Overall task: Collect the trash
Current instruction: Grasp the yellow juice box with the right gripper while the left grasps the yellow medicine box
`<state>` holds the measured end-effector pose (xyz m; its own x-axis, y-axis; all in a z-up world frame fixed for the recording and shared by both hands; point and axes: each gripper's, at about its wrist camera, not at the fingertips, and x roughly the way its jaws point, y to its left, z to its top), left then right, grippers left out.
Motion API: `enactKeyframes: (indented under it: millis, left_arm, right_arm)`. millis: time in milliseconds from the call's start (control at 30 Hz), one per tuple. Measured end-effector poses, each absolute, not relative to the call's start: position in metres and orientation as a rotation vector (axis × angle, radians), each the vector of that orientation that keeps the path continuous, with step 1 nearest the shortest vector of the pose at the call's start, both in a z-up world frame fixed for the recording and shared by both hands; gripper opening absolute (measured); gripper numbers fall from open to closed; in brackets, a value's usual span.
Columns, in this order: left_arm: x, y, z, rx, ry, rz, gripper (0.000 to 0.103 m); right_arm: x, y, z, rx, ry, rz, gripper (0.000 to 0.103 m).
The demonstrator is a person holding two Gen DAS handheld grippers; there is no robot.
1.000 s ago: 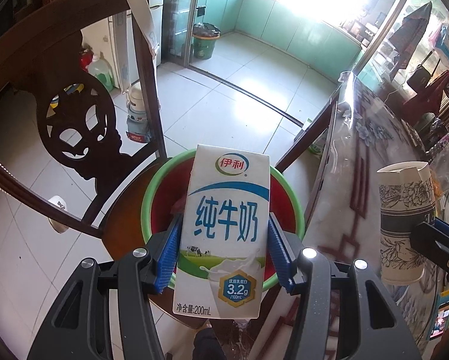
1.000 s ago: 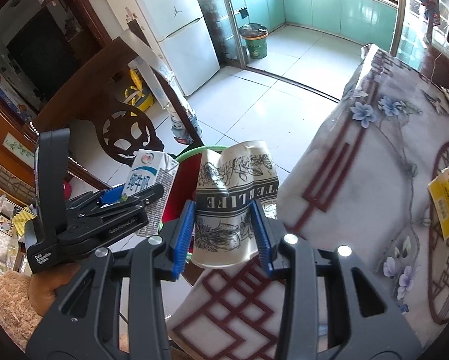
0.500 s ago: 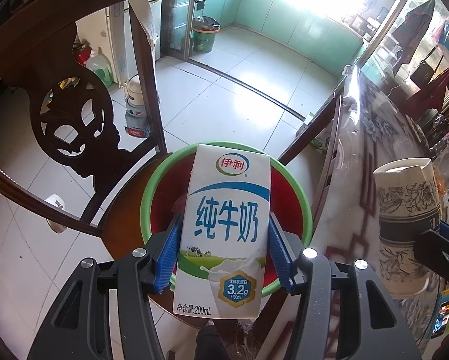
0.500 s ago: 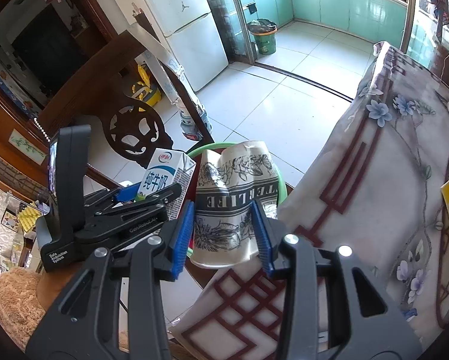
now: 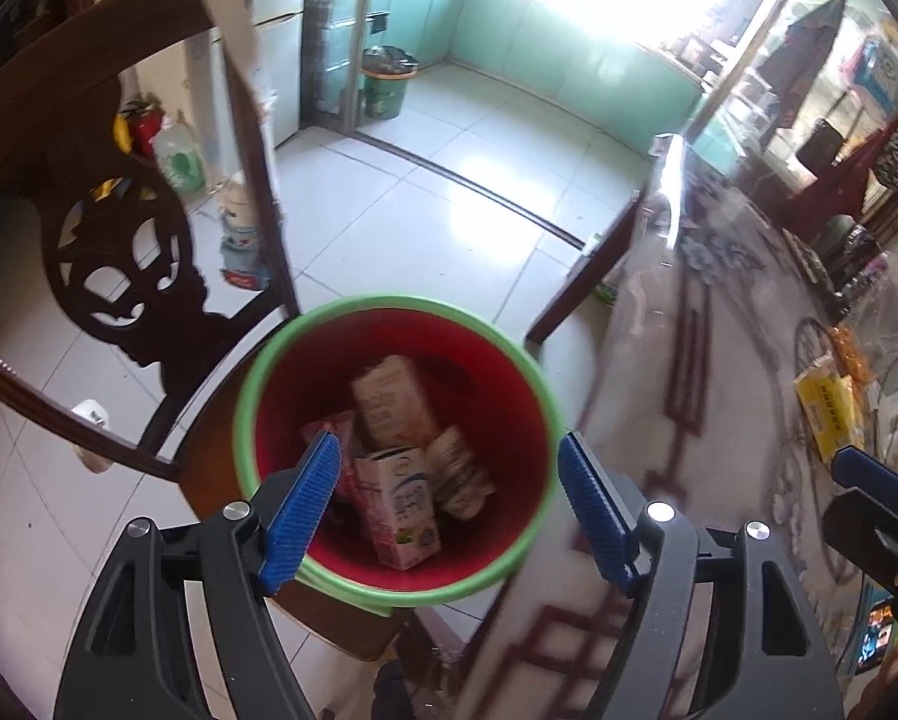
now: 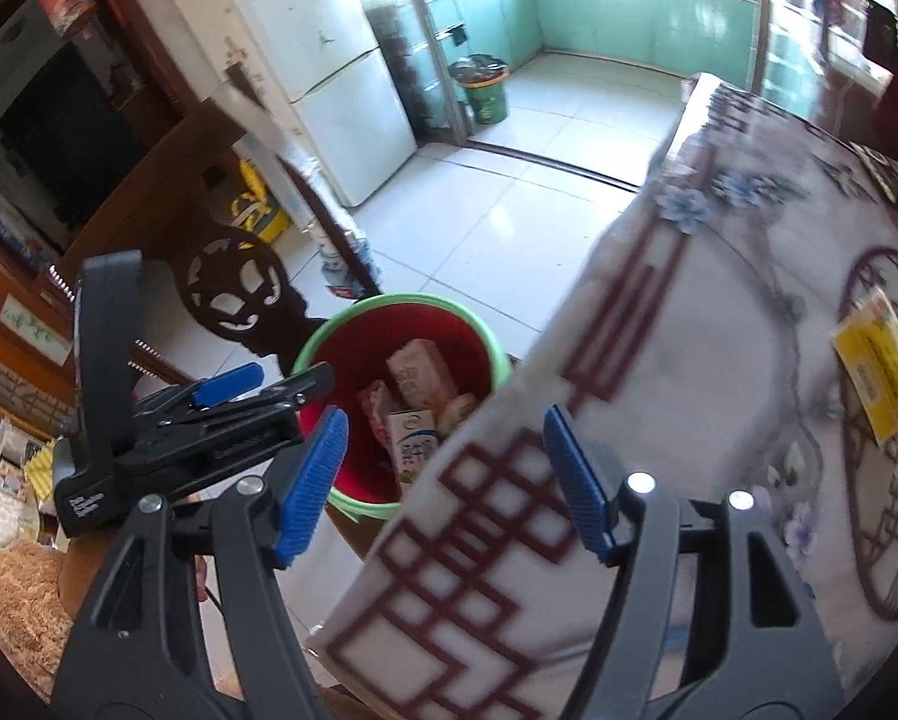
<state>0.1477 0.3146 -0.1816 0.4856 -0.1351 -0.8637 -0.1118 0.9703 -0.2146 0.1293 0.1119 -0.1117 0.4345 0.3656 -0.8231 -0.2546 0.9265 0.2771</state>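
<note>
A red bucket with a green rim (image 5: 389, 302) stands on a chair seat beside the table. Inside it lie a white milk carton (image 5: 398, 504), a crumpled patterned paper cup (image 5: 458, 471), a beige carton (image 5: 392, 402) and a pink wrapper. My left gripper (image 5: 449, 462) hangs over the bucket, its jaws opening with nothing between them. My right gripper (image 6: 444, 420) hovers at the table's edge next to the bucket (image 6: 401, 300), jaws also opening and empty. The milk carton (image 6: 413, 444) shows in the right wrist view too, with the left gripper (image 6: 275, 381) to its left.
A dark carved chair back (image 5: 119, 258) rises left of the bucket. The table with a flowered cloth (image 6: 719, 330) fills the right side and bears a yellow packet (image 6: 875, 372). Tiled floor, a fridge (image 6: 341, 90) and a green bin (image 5: 386, 84) lie beyond.
Both grippers have opened. The milk carton left the left gripper and the paper cup left the right one; both now lie in the bucket.
</note>
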Motion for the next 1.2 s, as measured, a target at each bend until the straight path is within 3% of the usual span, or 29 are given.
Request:
enactKeyframes:
  millis: [600, 933, 1200]
  left_arm:
    - [0.122, 0.13, -0.149, -0.19, 1.037, -0.152, 0.072]
    - [0.091, 0.034, -0.144, -0.177, 1.053, -0.162, 0.073]
    - [0.096, -0.017, -0.138, -0.184, 1.062, -0.154, 0.074]
  right_arm:
    - [0.091, -0.144, -0.112, 0.263, 0.99, 0.0, 0.072]
    - [0.095, -0.322, -0.158, 0.426, 1.002, -0.229, 0.074]
    - [0.153, -0.348, -0.178, 0.441, 1.013, -0.182, 0.081]
